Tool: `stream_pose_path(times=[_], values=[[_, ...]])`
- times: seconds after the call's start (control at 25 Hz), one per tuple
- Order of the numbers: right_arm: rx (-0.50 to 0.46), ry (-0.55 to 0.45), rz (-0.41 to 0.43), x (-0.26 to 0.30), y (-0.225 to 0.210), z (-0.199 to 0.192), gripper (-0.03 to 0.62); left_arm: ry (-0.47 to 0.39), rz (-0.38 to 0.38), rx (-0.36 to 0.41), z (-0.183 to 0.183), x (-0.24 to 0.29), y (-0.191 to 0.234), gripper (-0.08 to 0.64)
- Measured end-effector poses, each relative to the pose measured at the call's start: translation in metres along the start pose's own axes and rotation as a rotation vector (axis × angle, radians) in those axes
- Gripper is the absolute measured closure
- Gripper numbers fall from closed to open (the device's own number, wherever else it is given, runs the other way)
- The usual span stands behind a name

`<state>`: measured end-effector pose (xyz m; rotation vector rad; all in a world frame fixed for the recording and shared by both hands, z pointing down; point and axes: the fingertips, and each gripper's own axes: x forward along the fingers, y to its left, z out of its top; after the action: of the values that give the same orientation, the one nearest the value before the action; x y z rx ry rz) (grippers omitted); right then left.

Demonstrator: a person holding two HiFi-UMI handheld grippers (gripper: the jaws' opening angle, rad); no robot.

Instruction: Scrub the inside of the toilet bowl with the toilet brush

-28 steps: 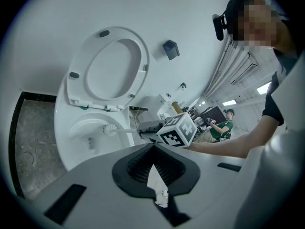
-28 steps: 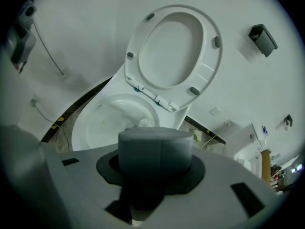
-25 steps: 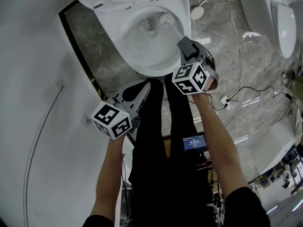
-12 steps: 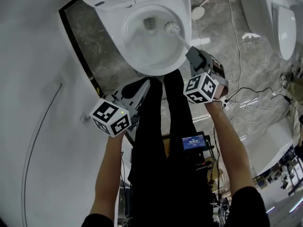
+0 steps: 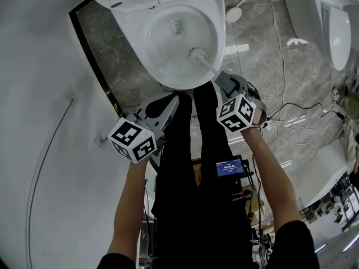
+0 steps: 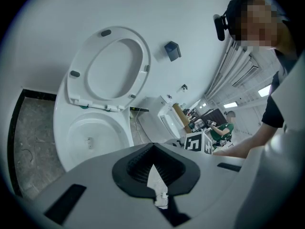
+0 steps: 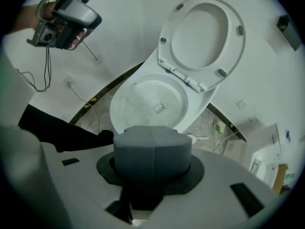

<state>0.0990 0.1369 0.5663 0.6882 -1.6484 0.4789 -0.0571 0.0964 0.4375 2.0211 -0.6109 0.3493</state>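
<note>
The white toilet bowl (image 5: 220,35) stands open at the top of the head view, its seat and lid (image 6: 112,68) raised. The toilet brush head (image 5: 196,53) rests inside the bowl against the near right wall. Its white handle (image 5: 210,67) slants down into my right gripper (image 5: 224,84), which is shut on it just outside the rim. In the right gripper view the grey jaws (image 7: 152,149) hide the handle, and the bowl (image 7: 121,104) lies beyond. My left gripper (image 5: 165,106) hovers below the bowl's near left edge, shut and holding nothing (image 6: 155,168).
Marbled grey floor (image 5: 263,55) surrounds the toilet, with cables (image 5: 283,110) trailing at the right. A second white fixture (image 5: 336,27) stands far right. A curved white wall (image 5: 45,122) fills the left. The person's black-trousered legs (image 5: 179,167) stand just before the bowl.
The brush head has slid from the far right of the bowl toward the near rim, and my right gripper drew back and down with it. The left gripper has barely moved.
</note>
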Motion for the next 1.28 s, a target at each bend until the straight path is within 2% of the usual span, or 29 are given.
stream_pose_path(times=[0.12,0.44,0.6,0.72,0.96,1.08,1.2,1.28], values=[[0.064,-0.002,0.036,0.002,0.008,-0.001,0.436,-0.001,0.002,-0.001,-0.001,0.001,0.0,0.551],[0.147,0.0,0.082,0.002,0.021,-0.001,0.436,-0.004,0.004,-0.007,-0.003,0.001,-0.001,0.551],[0.242,0.001,0.128,0.007,0.029,0.001,0.436,-0.005,0.003,-0.007,-0.005,0.002,0.002,0.551],[0.366,0.0,0.182,0.008,0.034,0.003,0.436,-0.006,0.003,-0.009,-0.006,0.001,0.001,0.551],[0.706,-0.013,0.321,0.021,0.035,-0.002,0.436,-0.011,0.002,-0.011,-0.006,-0.004,0.001,0.551],[0.849,-0.014,0.364,0.023,0.035,-0.003,0.436,-0.013,-0.001,-0.017,-0.007,-0.007,0.002,0.551],[0.944,-0.036,0.406,0.028,0.038,0.004,0.436,-0.012,0.001,-0.017,-0.007,-0.009,0.006,0.551],[0.974,-0.048,0.421,0.03,0.039,0.008,0.436,-0.014,0.002,-0.018,-0.007,-0.01,0.007,0.551]])
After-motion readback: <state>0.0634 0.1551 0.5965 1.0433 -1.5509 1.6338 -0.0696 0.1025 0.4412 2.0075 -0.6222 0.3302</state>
